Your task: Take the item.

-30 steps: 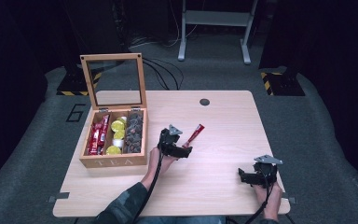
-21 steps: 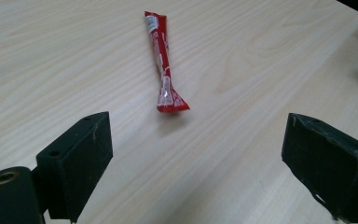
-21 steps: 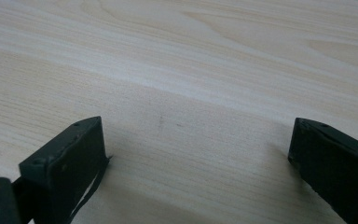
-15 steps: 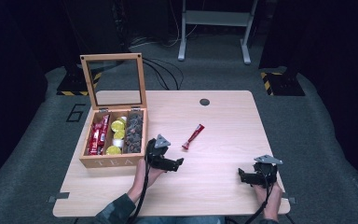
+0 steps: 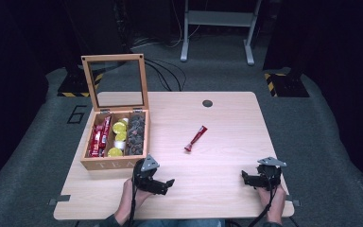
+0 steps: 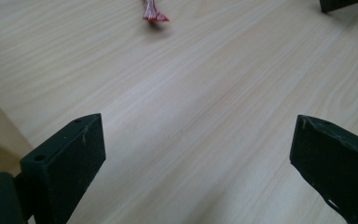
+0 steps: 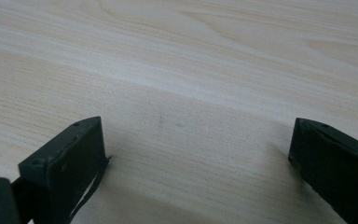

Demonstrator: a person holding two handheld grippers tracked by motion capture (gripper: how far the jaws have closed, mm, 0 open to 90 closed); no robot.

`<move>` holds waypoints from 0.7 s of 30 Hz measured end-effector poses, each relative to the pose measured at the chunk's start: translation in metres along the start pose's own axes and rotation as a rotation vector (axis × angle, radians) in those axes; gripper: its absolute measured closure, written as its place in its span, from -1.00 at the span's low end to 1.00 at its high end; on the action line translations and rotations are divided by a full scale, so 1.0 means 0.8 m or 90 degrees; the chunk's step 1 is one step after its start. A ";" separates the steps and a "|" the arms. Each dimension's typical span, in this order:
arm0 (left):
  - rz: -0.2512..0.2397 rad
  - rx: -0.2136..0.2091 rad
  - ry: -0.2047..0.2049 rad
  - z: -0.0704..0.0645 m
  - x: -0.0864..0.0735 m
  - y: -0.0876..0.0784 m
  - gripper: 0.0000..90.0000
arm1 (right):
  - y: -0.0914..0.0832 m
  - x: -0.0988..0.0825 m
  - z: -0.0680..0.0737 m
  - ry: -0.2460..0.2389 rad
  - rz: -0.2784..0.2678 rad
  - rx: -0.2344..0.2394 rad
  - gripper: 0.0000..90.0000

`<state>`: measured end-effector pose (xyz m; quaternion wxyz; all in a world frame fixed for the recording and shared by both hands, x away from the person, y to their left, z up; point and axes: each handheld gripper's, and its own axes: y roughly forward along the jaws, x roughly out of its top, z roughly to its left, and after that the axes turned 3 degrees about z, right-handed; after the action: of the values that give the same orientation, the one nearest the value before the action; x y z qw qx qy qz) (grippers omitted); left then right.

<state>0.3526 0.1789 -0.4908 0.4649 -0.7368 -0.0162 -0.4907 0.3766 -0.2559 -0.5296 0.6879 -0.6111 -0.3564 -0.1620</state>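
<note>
A red sachet (image 5: 196,138) lies alone in the middle of the wooden table (image 5: 227,118); its crimped end (image 6: 153,14) shows at the top of the left gripper view. An open wooden tea box (image 5: 116,139) stands at the left with red sachets, yellow capsules and dark packets in three compartments. My left gripper (image 5: 166,185) rests low near the table's front edge, just in front of the box, open and empty. Near the front right corner my right gripper (image 5: 246,178) also sits open with nothing between its jaws.
The box's glass lid (image 5: 116,84) stands upright at the back of the box. A small round dark grommet (image 5: 207,103) is set in the table near its far edge. In the left gripper view, the other gripper's tip (image 6: 345,4) shows at the top right.
My left gripper has let go of the red sachet, left it on the table and drawn back toward the front edge. The right gripper has stayed still.
</note>
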 end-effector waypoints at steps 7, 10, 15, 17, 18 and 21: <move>0.012 0.025 -0.013 0.011 -0.042 -0.018 -0.95 | 0.000 0.000 0.000 0.000 0.000 -0.001 -0.94; 0.018 0.034 -0.029 0.019 -0.058 -0.024 -0.95 | 0.000 0.000 0.000 0.000 0.001 0.001 -0.94; 0.022 0.062 -0.055 0.038 -0.084 -0.039 -0.95 | 0.000 0.000 0.000 0.000 0.002 0.001 -0.94; 0.020 0.075 -0.067 0.046 -0.093 -0.046 -0.95 | 0.000 0.000 0.000 0.000 0.002 0.001 -0.94; 0.021 0.080 -0.073 0.049 -0.097 -0.048 -0.96 | 0.000 0.000 0.000 0.000 0.002 0.001 -0.94; 0.030 0.105 -0.086 0.064 -0.113 -0.061 -0.96 | 0.000 0.000 0.000 0.000 0.001 0.000 -0.94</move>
<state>0.3184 0.2815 -0.5294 0.5330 -0.7277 -0.0705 -0.4259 0.3767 -0.2558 -0.5295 0.6883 -0.6113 -0.3555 -0.1615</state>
